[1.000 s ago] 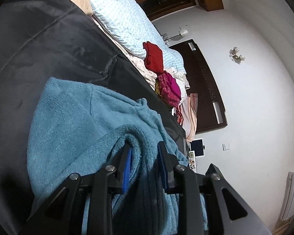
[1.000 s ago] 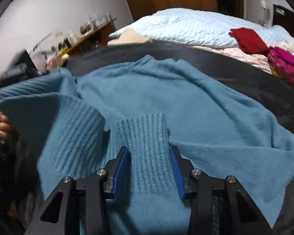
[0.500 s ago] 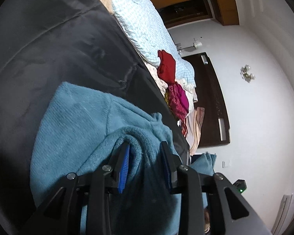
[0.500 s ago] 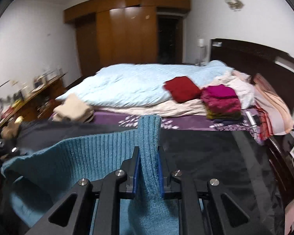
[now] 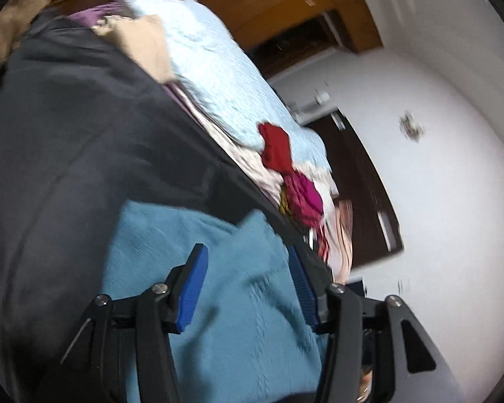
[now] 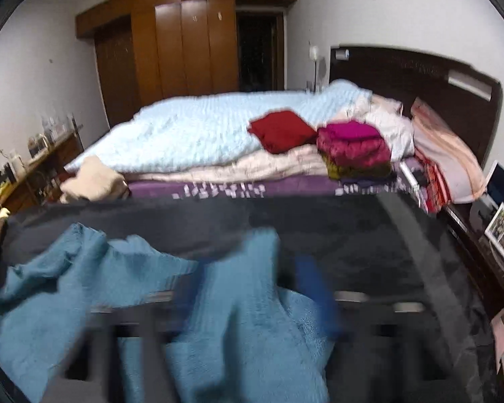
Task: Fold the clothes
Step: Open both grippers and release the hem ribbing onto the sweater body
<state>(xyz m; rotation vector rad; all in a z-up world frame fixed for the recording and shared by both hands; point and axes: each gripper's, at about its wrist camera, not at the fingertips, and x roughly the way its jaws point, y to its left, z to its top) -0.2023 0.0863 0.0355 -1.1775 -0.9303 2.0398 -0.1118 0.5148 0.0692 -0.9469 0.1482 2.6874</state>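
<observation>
The left gripper (image 5: 245,282) stands with its jaws spread wide and nothing pinched, the teal sweater (image 5: 218,302) lying slack between and under them. The right gripper (image 6: 252,288) is smeared by motion, a tongue of the same knit rising across it, so I cannot tell whether it grips or has let go. The sweater lies rumpled, not squared, at the near edge of the dark sheet (image 6: 369,235) spread over the bed, which I judge serves as a flat folding surface; folded piles, red (image 6: 280,131) and magenta (image 6: 352,149), sit toward the far corner by the headboard (image 6: 420,77), and no containers show.
</observation>
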